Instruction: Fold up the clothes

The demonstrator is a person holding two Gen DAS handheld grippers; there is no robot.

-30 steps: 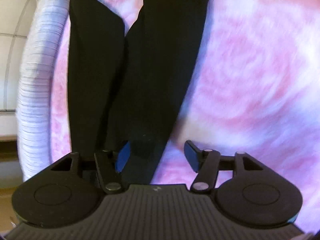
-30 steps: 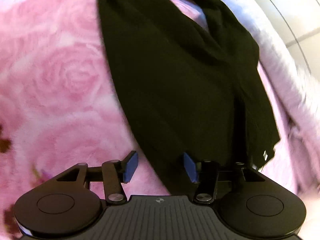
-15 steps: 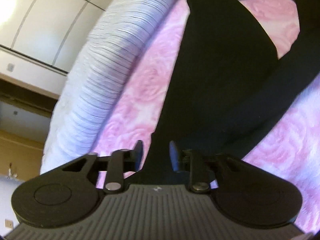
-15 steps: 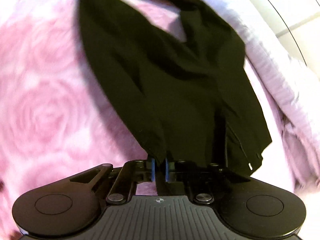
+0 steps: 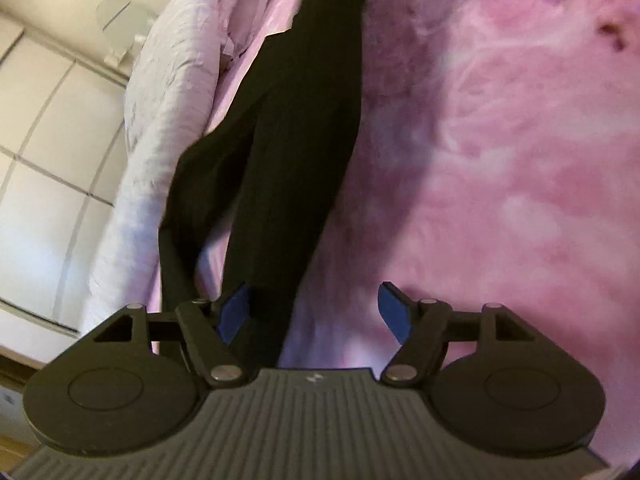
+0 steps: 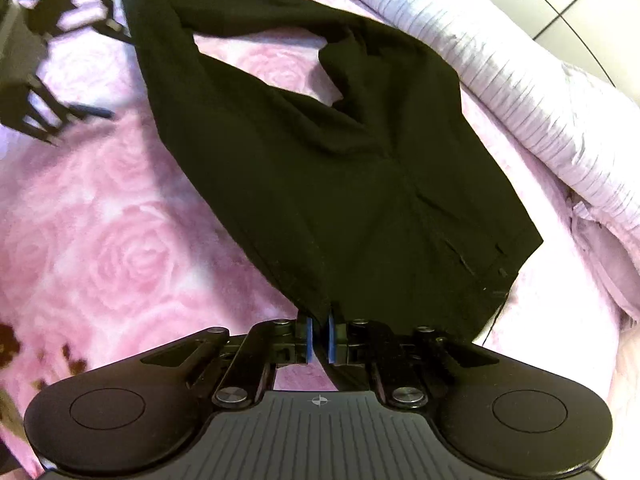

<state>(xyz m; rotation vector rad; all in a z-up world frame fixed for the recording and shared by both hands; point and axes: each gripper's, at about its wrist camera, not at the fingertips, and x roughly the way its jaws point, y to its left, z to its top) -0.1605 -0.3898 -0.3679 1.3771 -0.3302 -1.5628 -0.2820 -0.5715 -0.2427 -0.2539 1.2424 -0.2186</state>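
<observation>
Left wrist view: the left gripper [image 5: 314, 308] has just been opening; its jaws stand wide, a black trouser leg [image 5: 296, 152] lying between them unpinched, stretched along the pink rose blanket [image 5: 500, 160] beside a white duvet [image 5: 160, 120]. Right wrist view: the right gripper [image 6: 319, 338] is clamped on the black trousers [image 6: 340, 184], lifted and unfolded, so folding looks barely begun.

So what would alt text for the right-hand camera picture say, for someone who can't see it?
The right gripper, shut, pinches an edge of a black garment spread over a pink rose-patterned blanket. A pale ribbed quilt lies bunched at the upper right.
</observation>
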